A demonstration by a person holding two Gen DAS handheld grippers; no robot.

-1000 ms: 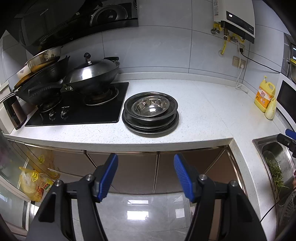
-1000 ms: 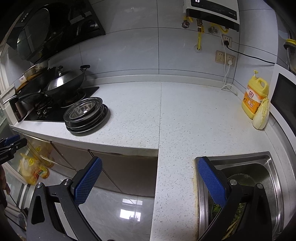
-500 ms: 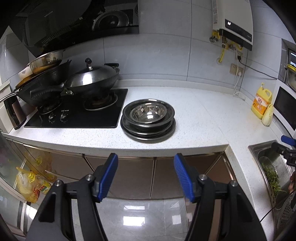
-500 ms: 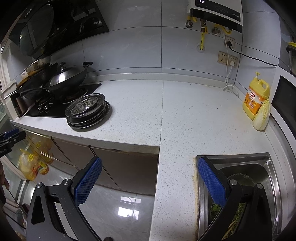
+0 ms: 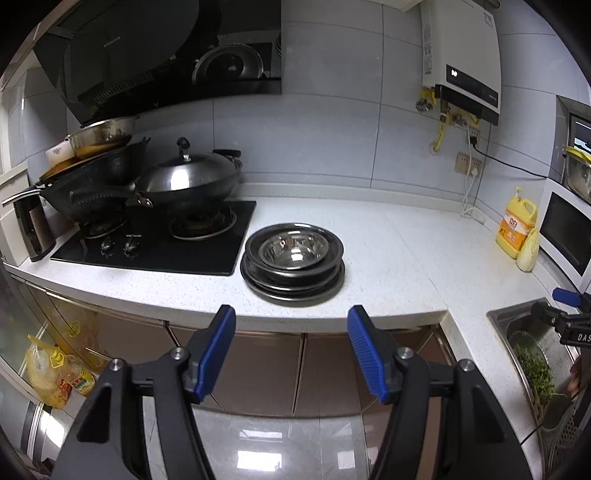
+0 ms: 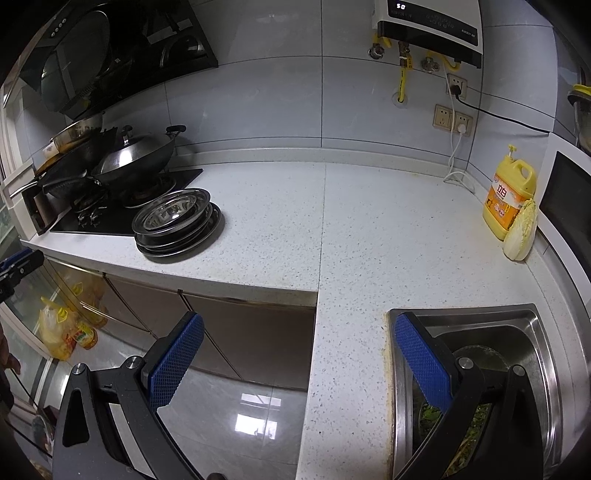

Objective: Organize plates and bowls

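Plates and bowls (image 5: 292,266) stood as 1 nested stack on the white speckled desk (image 5: 391,258), just beside the right edge of the black gas hob (image 5: 155,243). A shiny steel bowl (image 5: 293,252) sat uppermost, inside darker rimmed dishes below it; the exact count of pieces in the stack could not be told. In the right wrist view the same stack (image 6: 177,225) lay near the front edge of the desk, well to the left of the seam in the worktop.

Left tool (image 5: 291,350) was held off the desk, in front of the cabinet doors and above the glossy floor, with its 2 blue pads (image 5: 216,354) spread wide apart and nothing between them. It pointed toward the stack but was well apart from it.

Right tool (image 6: 299,365) was likewise spread apart and empty, its left pad over the floor and its right pad over the corner of the steel sink (image 6: 517,332), which held green vegetable matter.

On the hob, a lidded wok (image 5: 188,181) and a dark pan (image 5: 92,184) occupied the 2 burners. A yellow detergent jug (image 6: 508,195) and a cabbage (image 6: 521,230) touching it stood at the far right of the desk, well apart from the stack. A water heater (image 6: 428,26) hung on the tiled wall.
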